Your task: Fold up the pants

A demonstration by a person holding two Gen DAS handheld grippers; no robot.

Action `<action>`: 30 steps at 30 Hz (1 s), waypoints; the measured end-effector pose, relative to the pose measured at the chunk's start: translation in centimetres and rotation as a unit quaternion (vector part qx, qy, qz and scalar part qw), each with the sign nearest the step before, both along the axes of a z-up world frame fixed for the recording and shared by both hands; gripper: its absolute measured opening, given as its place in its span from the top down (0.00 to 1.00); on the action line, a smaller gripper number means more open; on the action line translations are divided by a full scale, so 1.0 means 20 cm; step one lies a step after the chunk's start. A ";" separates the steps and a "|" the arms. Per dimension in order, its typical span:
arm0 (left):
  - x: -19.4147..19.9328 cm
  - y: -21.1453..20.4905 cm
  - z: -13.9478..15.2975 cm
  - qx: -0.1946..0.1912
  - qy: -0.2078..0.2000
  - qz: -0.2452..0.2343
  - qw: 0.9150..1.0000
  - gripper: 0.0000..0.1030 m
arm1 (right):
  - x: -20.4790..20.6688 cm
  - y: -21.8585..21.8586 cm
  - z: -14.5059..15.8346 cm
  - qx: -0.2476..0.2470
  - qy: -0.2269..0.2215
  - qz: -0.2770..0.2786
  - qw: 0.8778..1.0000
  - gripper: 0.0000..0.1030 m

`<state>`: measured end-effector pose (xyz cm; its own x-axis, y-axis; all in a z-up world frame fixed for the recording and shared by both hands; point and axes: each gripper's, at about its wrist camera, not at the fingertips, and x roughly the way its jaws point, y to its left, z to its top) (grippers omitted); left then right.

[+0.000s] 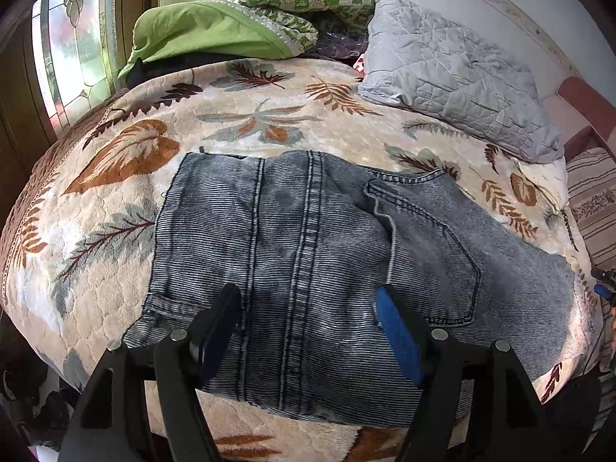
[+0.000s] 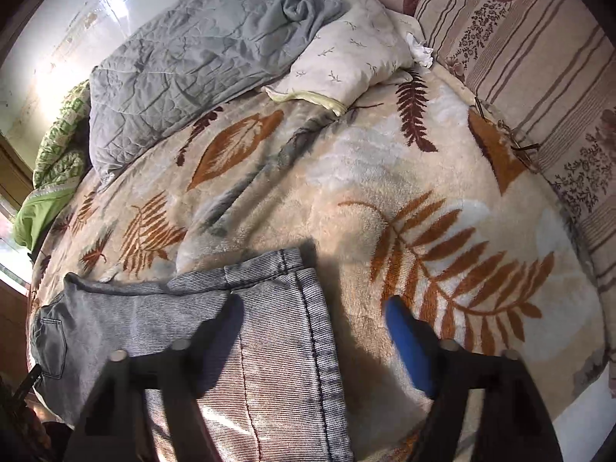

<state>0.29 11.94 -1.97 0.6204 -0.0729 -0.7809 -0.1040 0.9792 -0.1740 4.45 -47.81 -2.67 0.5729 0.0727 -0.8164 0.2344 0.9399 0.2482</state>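
A bed covered by a cream leaf-print blanket (image 1: pixel 127 200) carries the folded grey jeans (image 1: pixel 308 254) at its near edge. Beyond the jeans lie a grey quilt (image 1: pixel 454 73), a green patterned quilt (image 1: pixel 269 15) and a white pillow (image 2: pixel 346 61).

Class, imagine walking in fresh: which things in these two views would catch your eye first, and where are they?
The folded grey jeans lie at the near edge of the leaf-patterned blanket. A grey quilt sits crumpled at the bed's far side. Both tools, left and right, hover open above the denim.
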 end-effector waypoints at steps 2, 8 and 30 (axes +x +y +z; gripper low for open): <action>-0.01 -0.04 0.04 -0.007 -0.017 -0.016 1.000 0.29 | 0.02 -0.03 0.01 0.014 -0.006 0.001 1.000 0.17; 0.07 -0.07 -0.07 0.034 0.030 -0.003 0.999 0.27 | 0.21 0.00 -0.16 0.058 0.072 0.034 0.995 0.57; 0.08 -0.07 -0.01 0.033 -0.012 -0.013 0.999 0.14 | -0.04 0.20 0.19 -0.047 -0.038 0.027 0.998 0.38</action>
